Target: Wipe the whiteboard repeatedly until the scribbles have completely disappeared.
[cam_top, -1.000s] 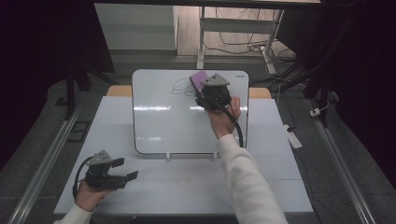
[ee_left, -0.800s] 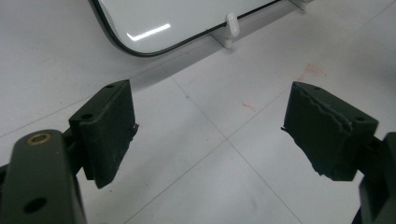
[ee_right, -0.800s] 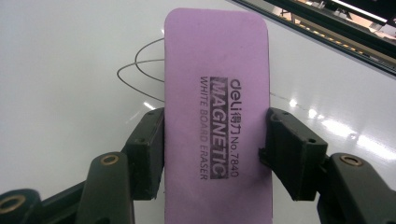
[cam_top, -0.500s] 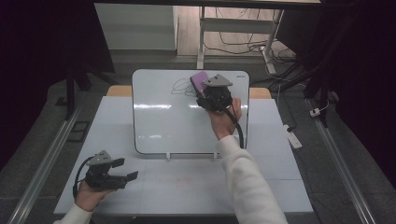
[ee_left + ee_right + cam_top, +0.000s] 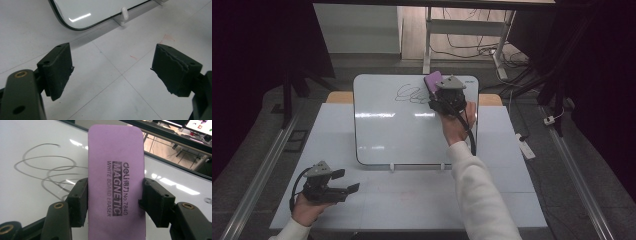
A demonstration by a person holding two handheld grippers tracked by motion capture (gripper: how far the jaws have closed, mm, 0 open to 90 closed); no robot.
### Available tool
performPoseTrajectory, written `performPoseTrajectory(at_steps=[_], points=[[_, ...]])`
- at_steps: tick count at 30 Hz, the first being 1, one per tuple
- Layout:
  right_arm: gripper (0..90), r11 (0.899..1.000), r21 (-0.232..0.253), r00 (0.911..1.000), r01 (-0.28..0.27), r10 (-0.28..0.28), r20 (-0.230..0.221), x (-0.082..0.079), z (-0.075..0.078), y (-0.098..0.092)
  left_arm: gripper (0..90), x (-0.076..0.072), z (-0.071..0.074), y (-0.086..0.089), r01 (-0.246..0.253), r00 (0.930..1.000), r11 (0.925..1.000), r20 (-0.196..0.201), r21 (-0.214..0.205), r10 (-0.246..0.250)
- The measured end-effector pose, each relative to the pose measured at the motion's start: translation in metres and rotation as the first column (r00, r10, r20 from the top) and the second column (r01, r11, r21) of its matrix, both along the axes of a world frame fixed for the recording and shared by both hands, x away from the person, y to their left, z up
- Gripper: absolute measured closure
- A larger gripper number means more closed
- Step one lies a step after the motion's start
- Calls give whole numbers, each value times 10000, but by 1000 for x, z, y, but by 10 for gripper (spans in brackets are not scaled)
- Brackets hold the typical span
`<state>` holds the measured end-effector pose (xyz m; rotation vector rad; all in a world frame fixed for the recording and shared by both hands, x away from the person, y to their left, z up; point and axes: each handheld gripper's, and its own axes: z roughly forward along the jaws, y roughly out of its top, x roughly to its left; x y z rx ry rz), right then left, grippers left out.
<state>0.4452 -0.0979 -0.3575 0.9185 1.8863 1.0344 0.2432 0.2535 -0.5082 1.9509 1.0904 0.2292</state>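
Observation:
A white board (image 5: 402, 135) lies on the table with a black scribble (image 5: 409, 94) near its far edge. My right gripper (image 5: 438, 95) is shut on a purple whiteboard eraser (image 5: 433, 80), held over the board just right of the scribble. In the right gripper view the eraser (image 5: 116, 182) is clamped between both pads (image 5: 80, 200), with the scribble (image 5: 50, 172) to its left. My left gripper (image 5: 344, 187) rests at the table's near left with its jaws open. Bare tabletop lies between them in the left gripper view (image 5: 112, 72), with the board's corner (image 5: 82, 15) beyond.
The board stands on two small white clips (image 5: 392, 167) at its near edge. A white power strip (image 5: 525, 146) lies on the floor to the right. A desk frame with cables (image 5: 462, 45) stands behind the table. Metal rails (image 5: 262, 170) run along both sides.

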Motion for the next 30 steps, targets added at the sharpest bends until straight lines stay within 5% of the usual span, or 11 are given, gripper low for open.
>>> performPoseTrajectory(at_steps=[16, 22, 30], points=[[408, 9884, -598, 9901, -1395, 1385, -206, -17, -19, 66, 176, 0, 0, 0, -5, 10000, 10000, 6, 7, 5], [407, 9867, -366, 9869, -1586, 1572, -374, -16, -16, 62, 176, 0, -1, 0, -3, 10000, 10000, -19, -2, 3], [407, 9970, -165, 9972, -752, 752, -7, -6, -4, 38, 176, 0, 0, 0, -10, 10000, 10000, -10, -1, 10]])
